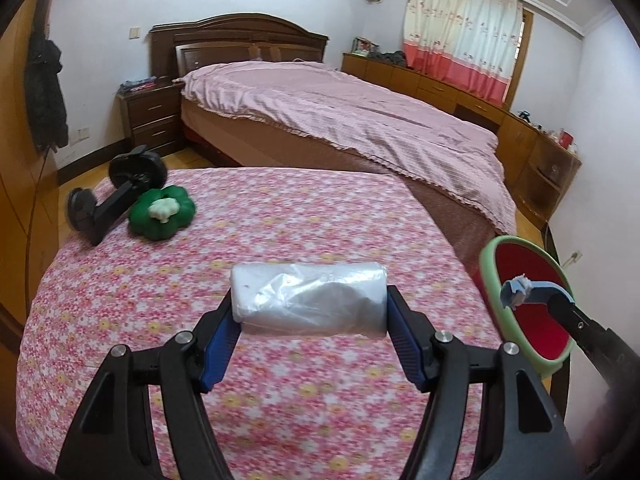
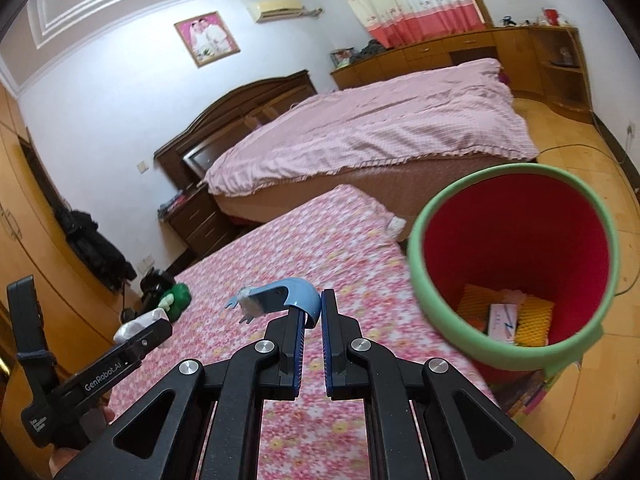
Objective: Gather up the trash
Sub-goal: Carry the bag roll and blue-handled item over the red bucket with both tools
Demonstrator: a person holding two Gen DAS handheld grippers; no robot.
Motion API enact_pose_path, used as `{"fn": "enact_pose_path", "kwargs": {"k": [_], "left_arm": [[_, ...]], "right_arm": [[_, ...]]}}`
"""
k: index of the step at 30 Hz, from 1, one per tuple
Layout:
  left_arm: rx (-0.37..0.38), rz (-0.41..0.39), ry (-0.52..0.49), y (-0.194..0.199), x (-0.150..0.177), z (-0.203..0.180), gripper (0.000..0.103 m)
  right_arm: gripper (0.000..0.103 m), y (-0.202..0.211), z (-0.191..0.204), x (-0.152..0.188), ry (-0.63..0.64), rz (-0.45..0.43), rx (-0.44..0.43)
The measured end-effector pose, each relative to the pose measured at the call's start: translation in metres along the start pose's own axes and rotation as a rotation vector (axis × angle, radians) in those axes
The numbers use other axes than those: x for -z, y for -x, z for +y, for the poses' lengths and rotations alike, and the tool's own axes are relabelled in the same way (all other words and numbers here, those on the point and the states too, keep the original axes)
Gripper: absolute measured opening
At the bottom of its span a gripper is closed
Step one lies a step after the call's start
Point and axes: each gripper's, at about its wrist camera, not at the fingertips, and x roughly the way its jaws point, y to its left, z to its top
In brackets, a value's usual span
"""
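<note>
My left gripper (image 1: pixel 310 312) is shut on a white packet wrapped in clear plastic (image 1: pixel 310 298), held above the floral cloth (image 1: pixel 280 232). My right gripper (image 2: pixel 320 308) is shut on a curved light-blue plastic piece (image 2: pixel 280 298), just left of the bin. The red bin with a green rim (image 2: pixel 516 272) stands at the table's right edge and holds a yellow foam net and a small box. In the left wrist view the bin (image 1: pixel 524 304) is at the right with the blue piece (image 1: pixel 520 290) in front of its mouth. The packet also shows in the right wrist view (image 2: pixel 138 326).
A green pepper toy (image 1: pixel 162 218) and a black stand (image 1: pixel 116 196) lie at the table's far left. A bed with a pink cover (image 1: pixel 360 120) is beyond the table. Wooden cabinets (image 1: pixel 520 140) line the right wall. A white scrap (image 2: pixel 396 224) lies at the table's far corner.
</note>
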Motion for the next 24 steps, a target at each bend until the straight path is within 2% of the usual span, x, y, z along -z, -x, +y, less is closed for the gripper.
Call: {"fn": "enact_pose_path", "kwargs": {"k": [11,24], "left_arm": [[0.074,0.013,-0.09,-0.001,-0.001,-0.056,0.069],[0.195,0.058,-0.176,-0.024,-0.002,-0.123,0.069]], "right_arm": [[0.007,0.027,-0.048,-0.008,-0.094,-0.06,0.062],[0.007,0.045,-0.118,-0.012,-0.231,-0.097,0.195]]}}
